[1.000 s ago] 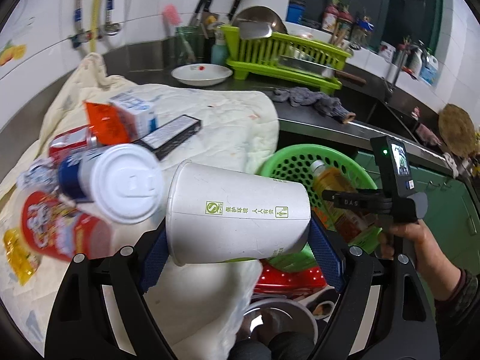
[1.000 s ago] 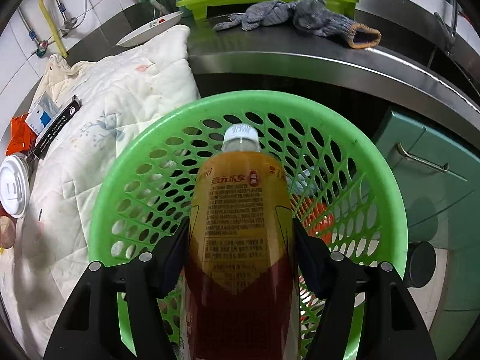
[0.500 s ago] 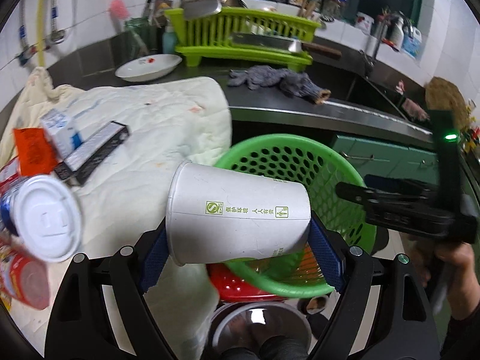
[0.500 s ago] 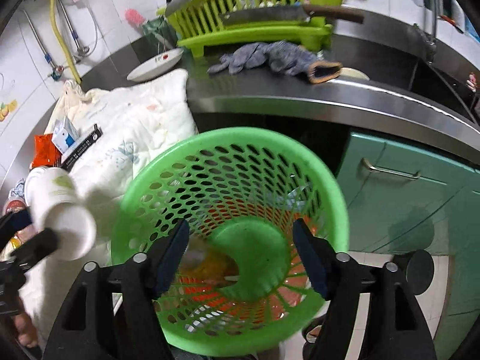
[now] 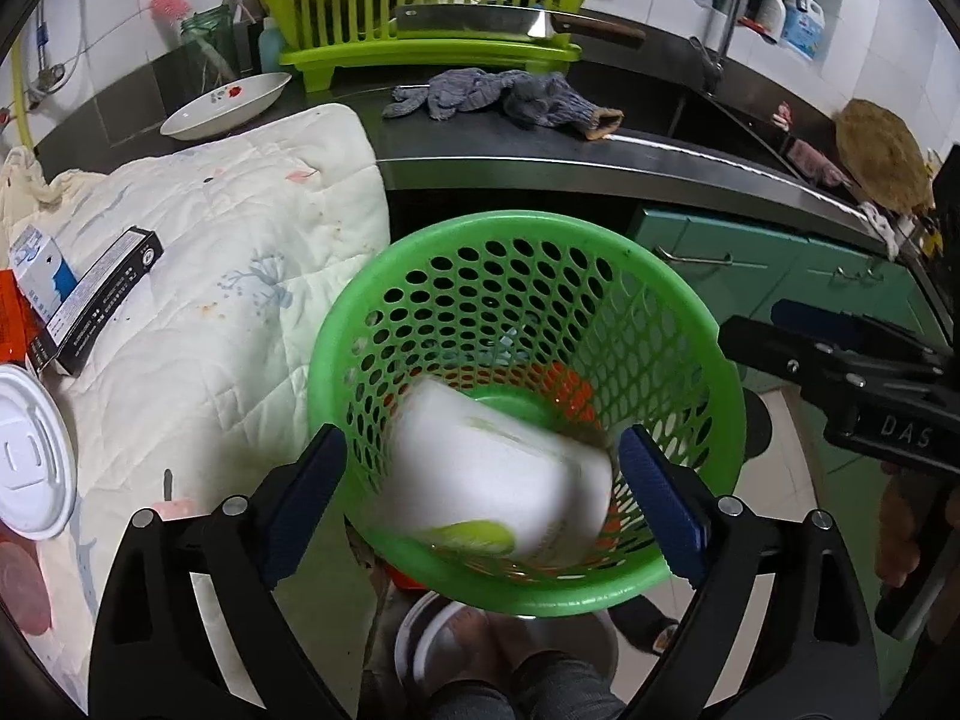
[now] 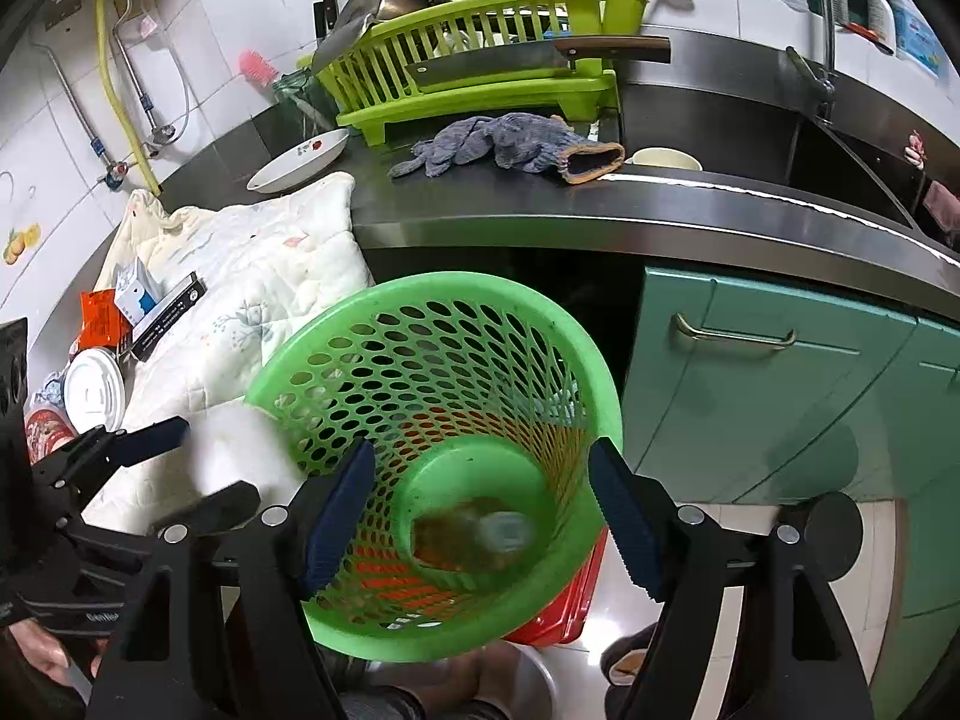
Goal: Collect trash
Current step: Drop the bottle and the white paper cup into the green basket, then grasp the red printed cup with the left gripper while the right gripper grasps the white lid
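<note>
A green mesh basket (image 5: 336, 324) (image 6: 432, 285) stands on the floor beside the quilt. My left gripper (image 5: 480, 444) (image 6: 216, 459) hovers over its rim and its jaws are opening. A blurred white paper cup (image 5: 492, 474) (image 6: 240, 450) lies between the blue pads, clear of both, tipping into the basket. My right gripper (image 6: 483, 450) (image 5: 756, 324) is open above the basket with nothing between its fingers. A tea bottle (image 6: 474, 540) lies blurred on the basket's floor. On the quilt (image 5: 240, 252) remain a white-lidded cup (image 5: 30, 462), a black box (image 5: 102, 294), a small carton (image 5: 39, 264) and a red can (image 5: 21, 582).
Behind the basket runs a steel counter edge (image 5: 600, 165) with a grey cloth (image 5: 498, 99), a plate (image 5: 225, 105) and a green dish rack (image 5: 420, 6) holding a cleaver. Teal cabinets (image 6: 780, 372) are at right. A red basin (image 6: 570, 600) and a metal bowl (image 5: 432, 630) sit under the basket.
My left gripper swung right over the basket and let go of the paper cup. My right gripper dropped the tea bottle into the basket and drew back upward.
</note>
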